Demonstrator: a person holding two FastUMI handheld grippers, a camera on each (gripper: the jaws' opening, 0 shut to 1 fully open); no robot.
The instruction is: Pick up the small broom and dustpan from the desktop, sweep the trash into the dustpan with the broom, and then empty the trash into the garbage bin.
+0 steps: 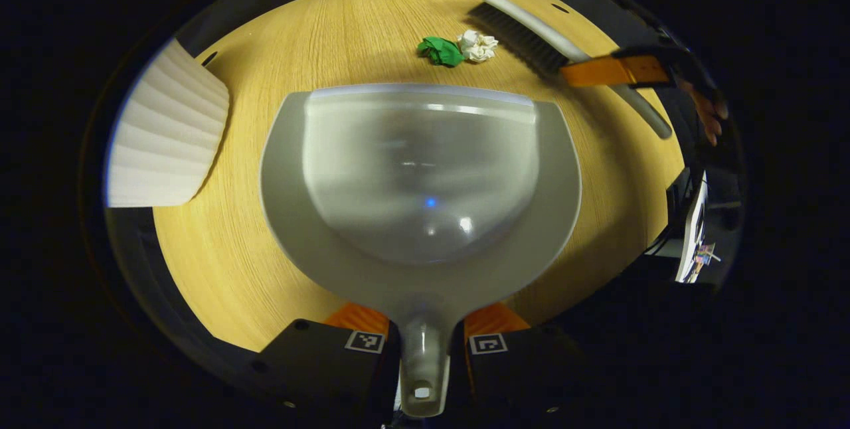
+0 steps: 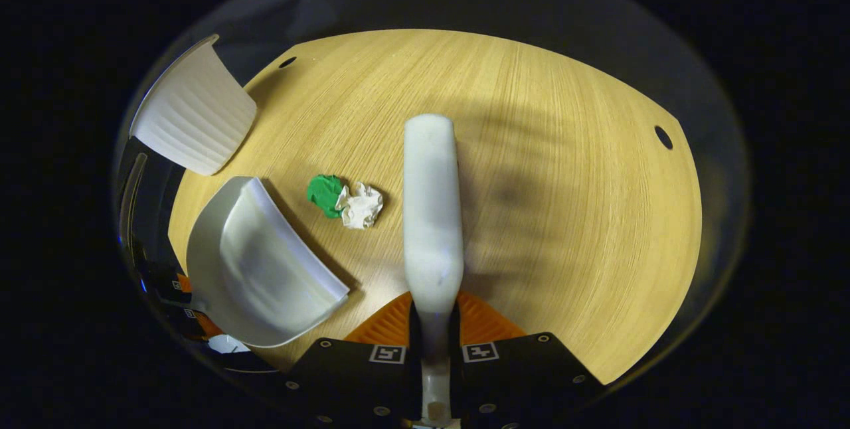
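My left gripper [image 1: 425,339] is shut on the handle of the grey dustpan [image 1: 422,176], whose mouth faces two crumpled scraps on the wooden desktop [image 1: 345,37]: a green scrap [image 1: 440,51] and a white scrap [image 1: 477,45]. Beyond them the small broom [image 1: 531,34] lies angled, black bristles toward the scraps, held by the right gripper's orange finger [image 1: 614,71]. In the right gripper view, my right gripper [image 2: 435,339] is shut on the broom [image 2: 433,216], its white back pointing forward. The green scrap [image 2: 325,193] and white scrap [image 2: 360,205] lie to its left, between it and the dustpan [image 2: 259,263].
A white ribbed garbage bin [image 1: 166,133] stands at the desk's left edge, also seen in the right gripper view as the bin [image 2: 192,117] at the upper left. A hand [image 1: 710,113] holds the right gripper. The wooden desktop [image 2: 564,183] spreads bare to the broom's right.
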